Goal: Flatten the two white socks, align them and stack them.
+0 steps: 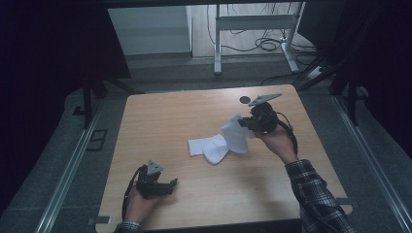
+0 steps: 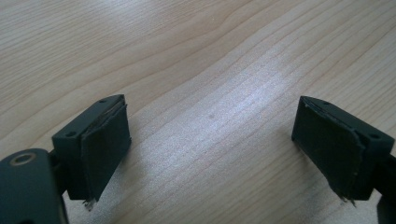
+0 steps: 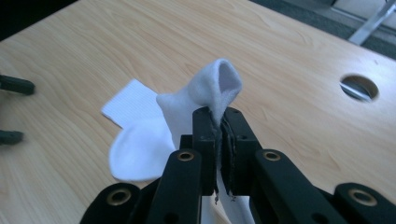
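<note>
My right gripper (image 1: 244,124) is raised over the right middle of the wooden table (image 1: 160,116), shut on a fold of a white sock (image 1: 236,136) that hangs from it. In the right gripper view the jaws (image 3: 220,114) pinch the fabric, and a loop of the sock (image 3: 217,86) bulges above them. A second white sock (image 1: 206,147) lies flat on the table just left of the hanging one; whether they touch I cannot tell. My left gripper (image 1: 173,184) rests low at the front left, open, with bare wood between its jaws (image 2: 210,135).
A round hole (image 1: 244,99) is cut in the tabletop behind the right gripper, also seen as the hole (image 3: 358,87). Beyond the far edge stand metal frame legs (image 1: 217,43) and loose cables (image 1: 267,43) on the floor. Dark surroundings flank both sides.
</note>
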`<control>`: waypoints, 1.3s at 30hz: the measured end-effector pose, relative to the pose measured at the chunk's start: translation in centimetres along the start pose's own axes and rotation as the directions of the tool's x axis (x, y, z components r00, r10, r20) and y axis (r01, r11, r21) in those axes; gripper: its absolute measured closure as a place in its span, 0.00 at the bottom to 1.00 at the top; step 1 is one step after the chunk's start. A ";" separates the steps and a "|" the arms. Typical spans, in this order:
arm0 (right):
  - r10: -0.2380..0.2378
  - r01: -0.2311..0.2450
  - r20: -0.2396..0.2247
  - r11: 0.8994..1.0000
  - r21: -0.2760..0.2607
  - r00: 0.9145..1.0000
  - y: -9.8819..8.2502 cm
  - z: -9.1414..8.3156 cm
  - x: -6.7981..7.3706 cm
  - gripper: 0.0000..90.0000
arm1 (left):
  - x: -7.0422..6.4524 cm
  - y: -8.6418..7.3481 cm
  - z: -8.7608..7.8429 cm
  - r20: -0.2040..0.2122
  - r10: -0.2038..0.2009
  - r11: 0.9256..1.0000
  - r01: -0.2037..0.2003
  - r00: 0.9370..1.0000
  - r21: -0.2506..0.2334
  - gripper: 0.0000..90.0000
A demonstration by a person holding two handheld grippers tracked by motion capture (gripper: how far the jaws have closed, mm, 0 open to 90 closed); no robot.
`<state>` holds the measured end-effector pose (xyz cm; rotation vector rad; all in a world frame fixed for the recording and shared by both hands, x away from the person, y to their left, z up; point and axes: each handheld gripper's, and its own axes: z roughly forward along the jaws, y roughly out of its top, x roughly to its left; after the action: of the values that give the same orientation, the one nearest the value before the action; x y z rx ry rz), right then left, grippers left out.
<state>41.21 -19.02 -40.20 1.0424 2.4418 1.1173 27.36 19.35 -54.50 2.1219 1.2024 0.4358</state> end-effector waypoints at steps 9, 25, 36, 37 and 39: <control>0.062 -0.064 0.047 0.997 0.033 0.997 -3.8 0.6 -2.9 0.92 | 0.0 0.0 0.0 0.000 -0.005 1.000 0.005 1.000 0.000 0.13; 0.156 -0.166 0.099 0.980 0.113 0.983 -11.2 1.8 -6.3 0.70 | -0.1 0.0 0.0 -0.006 -0.006 1.000 0.006 1.000 0.000 0.13; 0.192 -0.201 0.087 0.974 0.105 0.977 -11.9 0.4 -7.4 0.91 | -0.1 0.0 0.0 -0.009 -0.008 1.000 0.008 1.000 0.000 0.13; 0.196 -0.205 0.085 0.972 0.117 0.977 -12.3 0.8 -7.4 0.92 | -0.1 0.0 0.0 -0.009 -0.006 1.000 0.006 1.000 0.000 0.13; 0.198 -0.208 0.083 0.969 0.135 0.977 -12.9 1.5 -7.4 0.92 | -0.1 0.0 0.0 -0.008 -0.007 1.000 0.007 1.000 0.000 0.13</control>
<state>40.71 -29.18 -51.21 1.3789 2.4326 0.9566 27.37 19.23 -54.50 2.1170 1.2147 0.4415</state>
